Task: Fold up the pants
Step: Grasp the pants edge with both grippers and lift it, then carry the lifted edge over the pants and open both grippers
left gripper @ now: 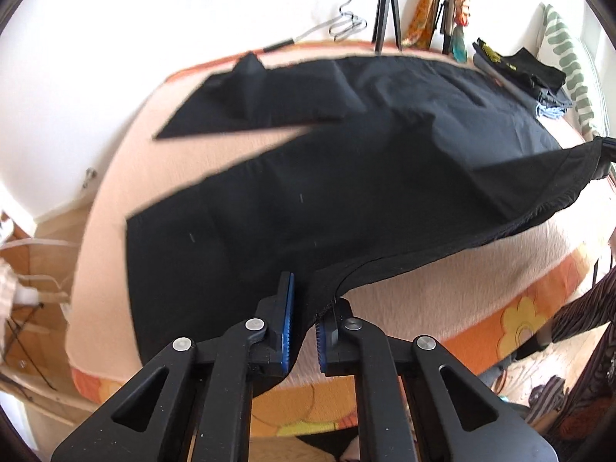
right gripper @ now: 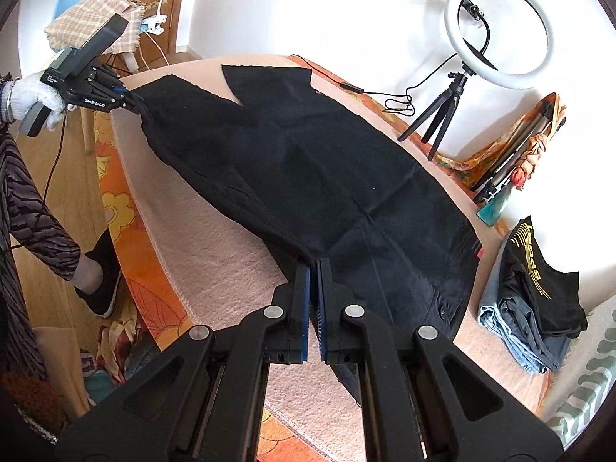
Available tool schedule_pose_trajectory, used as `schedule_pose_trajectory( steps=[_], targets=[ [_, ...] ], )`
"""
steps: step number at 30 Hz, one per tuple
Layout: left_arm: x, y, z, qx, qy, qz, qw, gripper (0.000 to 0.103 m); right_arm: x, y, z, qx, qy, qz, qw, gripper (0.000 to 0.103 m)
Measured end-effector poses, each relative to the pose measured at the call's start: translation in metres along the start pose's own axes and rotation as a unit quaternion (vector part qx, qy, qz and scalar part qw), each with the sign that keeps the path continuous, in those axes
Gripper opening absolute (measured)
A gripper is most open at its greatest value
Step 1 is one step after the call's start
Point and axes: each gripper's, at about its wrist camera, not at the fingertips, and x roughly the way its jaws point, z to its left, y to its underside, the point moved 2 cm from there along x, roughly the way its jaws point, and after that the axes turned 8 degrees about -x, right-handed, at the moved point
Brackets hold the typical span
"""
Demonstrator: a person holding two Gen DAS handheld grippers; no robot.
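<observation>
**Both grippers lifted one long edge of the pants**

The black pants (right gripper: pixel 346 177) lay spread lengthwise across a peach blanket (right gripper: pixel 215 269) on the bed, one leg splayed away from the other toward the far end. The near long edge was raised off the blanket and hung stretched between the two grippers.

The right gripper (right gripper: pixel 313 300) had its jaws pressed together on that edge near the waist, cloth running out from them toward 12 o'clock. The left gripper (left gripper: pixel 304 327) pinched the same edge at the leg end; its jaws looked nearly together with the hem caught at the right-hand one.

To do this fold well, I judged that both grippers should carry the edge over at an even height and pace, keeping it taut, so the near leg lands square on the far one. The splayed leg would likely need straightening.

At 3 o'clock from the waist sat a stack of folded clothes (right gripper: pixel 539 315); a ring light (right gripper: pixel 500 27) stood at about 1 o'clock.
</observation>
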Motion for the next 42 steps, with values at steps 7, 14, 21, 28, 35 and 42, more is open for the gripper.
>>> schedule_pose_trajectory(
  steps=[7, 14, 21, 28, 35, 42],
  targets=[
    [-0.018, -0.067, 0.008, 0.01, -0.005, -0.076, 0.997, 0.004, -0.007, -0.022, -0.034, 0.005, 0.037, -0.02, 0.999, 0.003],
    [-0.006, -0.141, 0.001, 0.025, -0.009, -0.108, 0.9938, 0.003, 0.003, -0.055, -0.099, 0.002, 0.088, -0.034, 0.996, 0.003],
    [0.034, -0.202, -0.002, 0.036, -0.018, -0.101, 0.9941, 0.003, 0.057, -0.077, -0.16, 0.001, 0.104, -0.01, 0.995, 0.003],
    [0.079, -0.23, 0.002, 0.048, -0.037, -0.076, 0.9953, 0.003, 0.131, -0.095, -0.204, -0.009, 0.098, 0.021, 0.995, 0.003],
    [0.118, -0.24, 0.011, 0.063, -0.06, -0.042, 0.9953, 0.003, 0.2, -0.104, -0.234, 0.015, 0.068, 0.031, 0.997, 0.003],
    [0.156, -0.24, 0.011, 0.075, -0.079, -0.012, 0.9939, 0.003, 0.246, -0.094, -0.238, 0.044, 0.043, 0.046, 0.997, 0.003]
  ],
)
